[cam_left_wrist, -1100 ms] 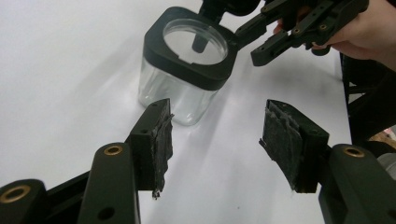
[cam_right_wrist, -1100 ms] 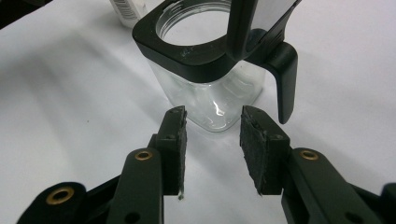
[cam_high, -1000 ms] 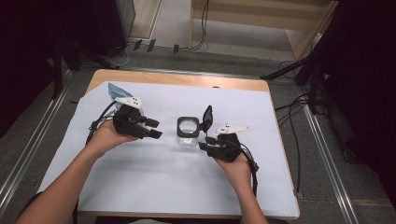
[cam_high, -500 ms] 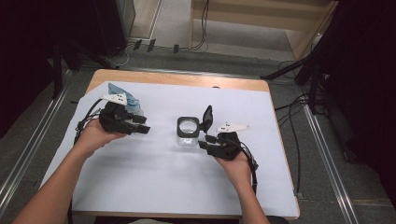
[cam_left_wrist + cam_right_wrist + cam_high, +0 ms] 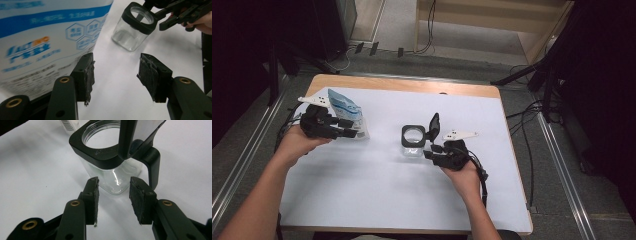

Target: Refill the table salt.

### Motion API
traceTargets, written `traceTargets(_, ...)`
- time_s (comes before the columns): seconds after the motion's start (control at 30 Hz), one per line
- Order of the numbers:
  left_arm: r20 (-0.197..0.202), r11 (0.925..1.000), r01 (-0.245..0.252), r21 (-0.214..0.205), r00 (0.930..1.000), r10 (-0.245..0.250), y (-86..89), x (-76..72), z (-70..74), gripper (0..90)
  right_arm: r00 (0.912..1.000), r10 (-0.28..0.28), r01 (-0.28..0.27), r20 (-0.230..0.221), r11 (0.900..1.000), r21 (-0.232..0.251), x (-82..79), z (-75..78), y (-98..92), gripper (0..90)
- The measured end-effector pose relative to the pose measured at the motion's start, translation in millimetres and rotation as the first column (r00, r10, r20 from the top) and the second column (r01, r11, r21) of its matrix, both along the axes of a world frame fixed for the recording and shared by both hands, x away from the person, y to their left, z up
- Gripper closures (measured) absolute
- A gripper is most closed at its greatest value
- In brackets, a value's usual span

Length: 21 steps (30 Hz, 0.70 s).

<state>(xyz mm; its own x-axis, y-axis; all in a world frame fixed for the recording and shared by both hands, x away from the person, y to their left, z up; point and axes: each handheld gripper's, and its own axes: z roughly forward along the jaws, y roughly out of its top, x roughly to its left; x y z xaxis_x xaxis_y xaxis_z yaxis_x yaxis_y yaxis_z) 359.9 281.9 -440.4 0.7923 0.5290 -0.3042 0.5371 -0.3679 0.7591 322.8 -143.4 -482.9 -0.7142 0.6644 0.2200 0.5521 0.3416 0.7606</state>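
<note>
A blue and white pouch (image 5: 343, 107) stands at the table's left. My left gripper (image 5: 352, 128) is right in front of it and open. In the left gripper view the pouch (image 5: 42, 37) rises behind the left pad (image 5: 86, 75), and bare table shows between the jaws of the left gripper (image 5: 116, 60), which have just been closing a little. A clear square jar (image 5: 413, 142) with a black rim stands mid-table, its hinged lid (image 5: 433, 125) flipped up. My right gripper (image 5: 428, 151) is open at the jar's right side, with a lower corner of the jar (image 5: 112, 182) just between its pads (image 5: 138, 200), untouched.
A white sheet (image 5: 377, 195) covers the wooden table (image 5: 412, 85). Cables trail from both grippers over the table's edges. Beyond the far edge lie floor cables and dark stands.
My left hand has moved left, away from the jar, and now sits against the pouch. The right hand and the jar have stayed put.
</note>
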Motion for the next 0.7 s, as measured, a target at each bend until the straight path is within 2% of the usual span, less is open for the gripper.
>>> traceTargets(0.1, 0.002, 0.9997, -0.019, -0.013, 0.9998, 0.019, 10.3, -0.7, 2.4, 47.4, 1.0, 0.002, -0.002, -0.001, 1.0, 0.0, 0.4, -0.2, 0.6, 60.8)
traceTargets(0.4, 0.023, 0.9973, -0.074, -0.005, 0.997, 0.074, 37.3, 1.4, 7.2, 47.9, 1.0, 0.007, -0.007, -0.005, 1.0, -0.006, 0.4, -0.7, 1.1, 60.8)
traceTargets(0.47, 0.016, 0.996, -0.087, -0.017, 0.996, 0.088, 42.9, 3.2, 6.8, 48.0, 0.9999, 0.005, -0.005, -0.009, 1.0, -0.005, 0.3, -0.9, 1.3, 60.8)
traceTargets(0.53, 0.017, 0.9955, -0.094, -0.012, 0.9954, 0.095, 47.5, 5.9, 6.4, 48.1, 0.9999, 0.004, -0.004, -0.012, 1.0, -0.008, 0.2, -1.1, 1.2, 60.8)
traceTargets(0.63, 0.028, 0.9937, -0.108, -0.028, 0.9937, 0.109, 54.1, 11.1, 4.7, 48.2, 0.9999, 0.004, -0.004, -0.013, 0.9999, -0.01, 0.1, -1.7, 0.6, 60.8)
traceTargets(0.7, 0.029, 0.9931, -0.117, -0.004, 0.9927, 0.117, 57.6, 15.0, 4.7, 48.0, 0.9999, 0.002, -0.002, -0.015, 0.9999, -0.012, -0.1, -1.8, 0.3, 60.8)
